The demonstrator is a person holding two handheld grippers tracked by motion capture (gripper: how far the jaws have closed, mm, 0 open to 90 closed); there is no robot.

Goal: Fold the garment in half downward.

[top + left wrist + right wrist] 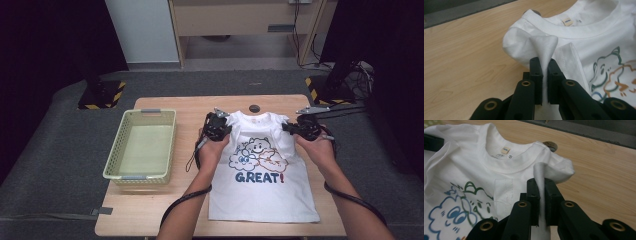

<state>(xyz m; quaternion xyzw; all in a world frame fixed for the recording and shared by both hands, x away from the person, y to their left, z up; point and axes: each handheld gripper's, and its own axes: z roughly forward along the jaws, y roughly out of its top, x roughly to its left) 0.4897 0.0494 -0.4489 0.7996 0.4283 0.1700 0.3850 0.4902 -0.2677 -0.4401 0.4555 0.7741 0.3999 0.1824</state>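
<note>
A white T-shirt (262,190) with cartoon clouds and the word GREAT lies face up on the wooden table (175,210), collar at the far end. My left gripper (218,127) is shut on a pinch of the shirt's left sleeve fabric (543,46), which stands up between its jaws. My right gripper (300,127) is shut on a fold of the right sleeve (539,173). Both sleeves are lifted and drawn in over the shirt's chest. The collar (584,27) with its label (504,150) lies between the two grippers.
A pale green plastic basket (125,145) stands on the table to the left of the shirt, with nothing in it. A round cable hole (254,108) sits in the tabletop beyond the collar. Grey carpet surrounds the table.
</note>
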